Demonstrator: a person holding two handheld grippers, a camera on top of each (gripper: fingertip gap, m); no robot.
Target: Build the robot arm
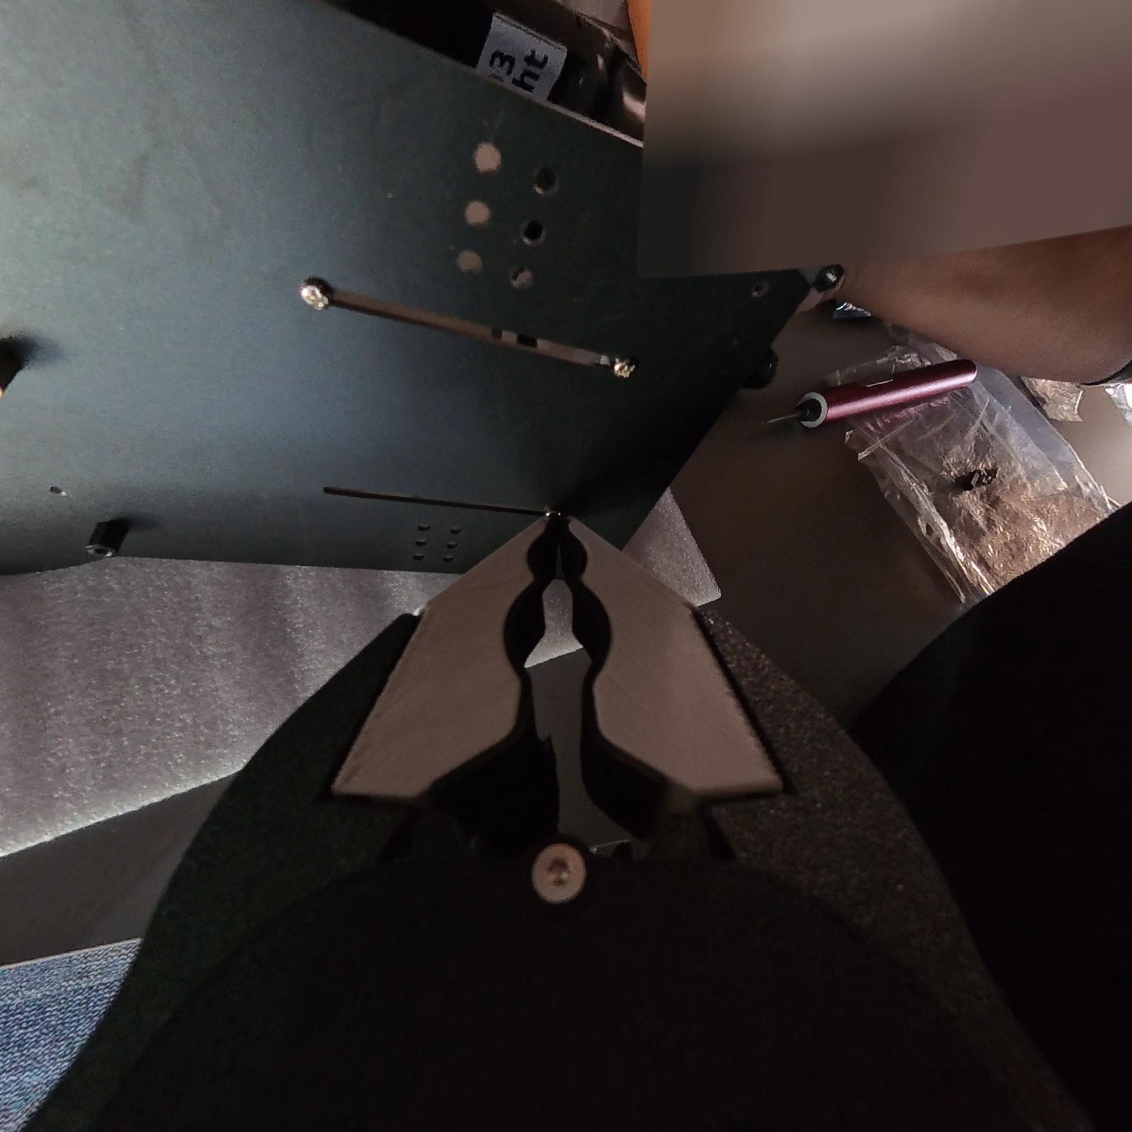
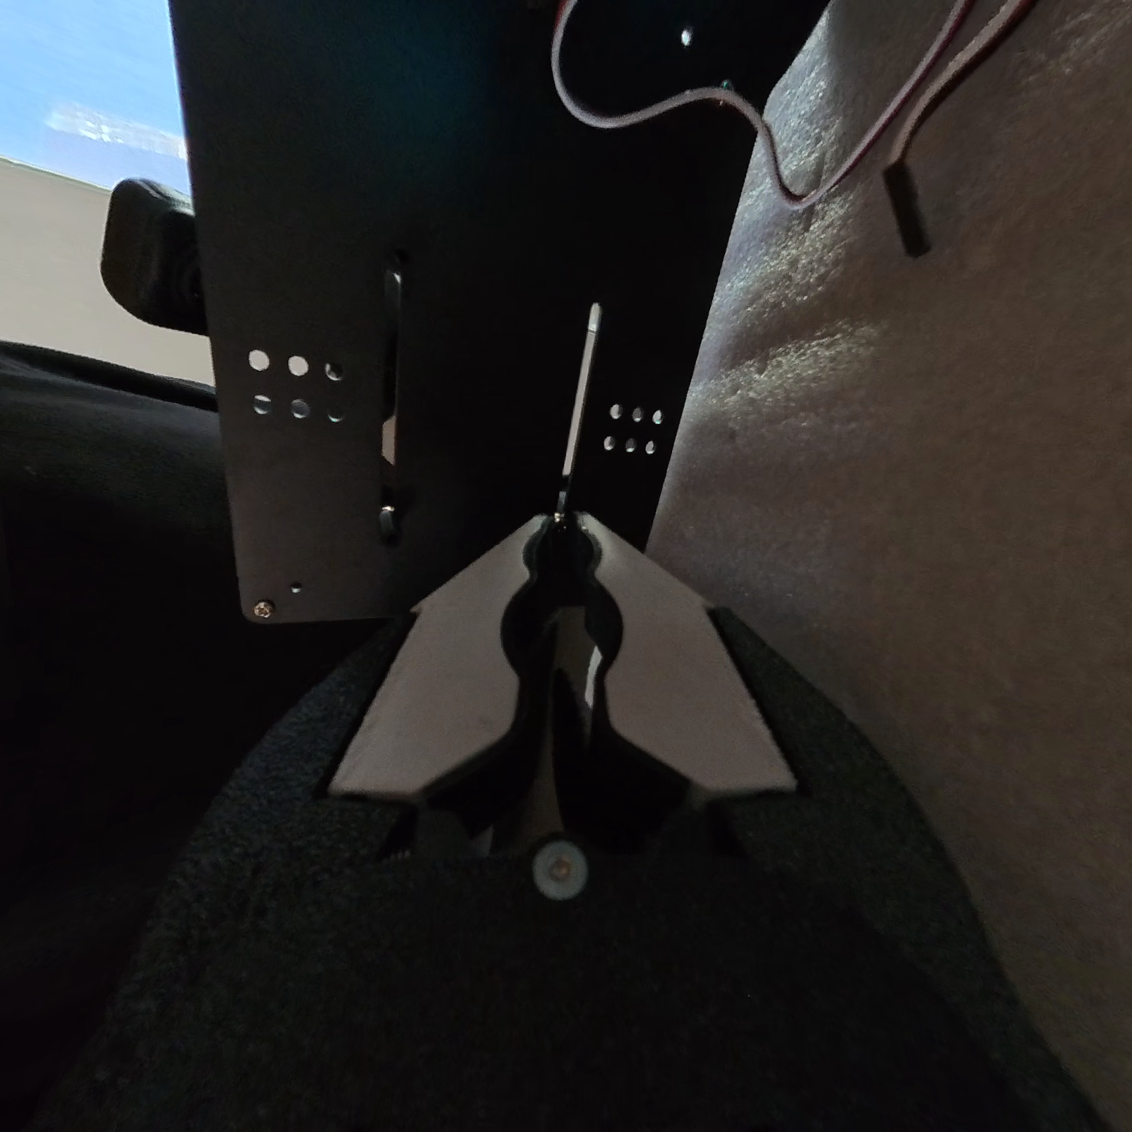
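Observation:
A dark metal chassis panel [image 1: 245, 245] with round holes and a slot held by two screws [image 1: 468, 328] rests on white foam [image 1: 153, 661]. My left gripper [image 1: 554, 527] is shut, its tips pinching a thin metal edge [image 1: 429, 499] that stands up from the panel. In the right wrist view the same dark chassis [image 2: 318, 490] stands upright. My right gripper [image 2: 560, 520] is shut on a thin metal plate [image 2: 582, 392] seen edge-on, between two groups of small holes.
A red-handled screwdriver [image 1: 888, 392] and clear plastic bags [image 1: 980, 490] lie right of the panel, below a person's arm [image 1: 980, 306]. Foam [image 2: 888, 551] is close on my right gripper's right. A red and white wire [image 2: 643, 116] with a black connector [image 2: 906, 208] hangs above.

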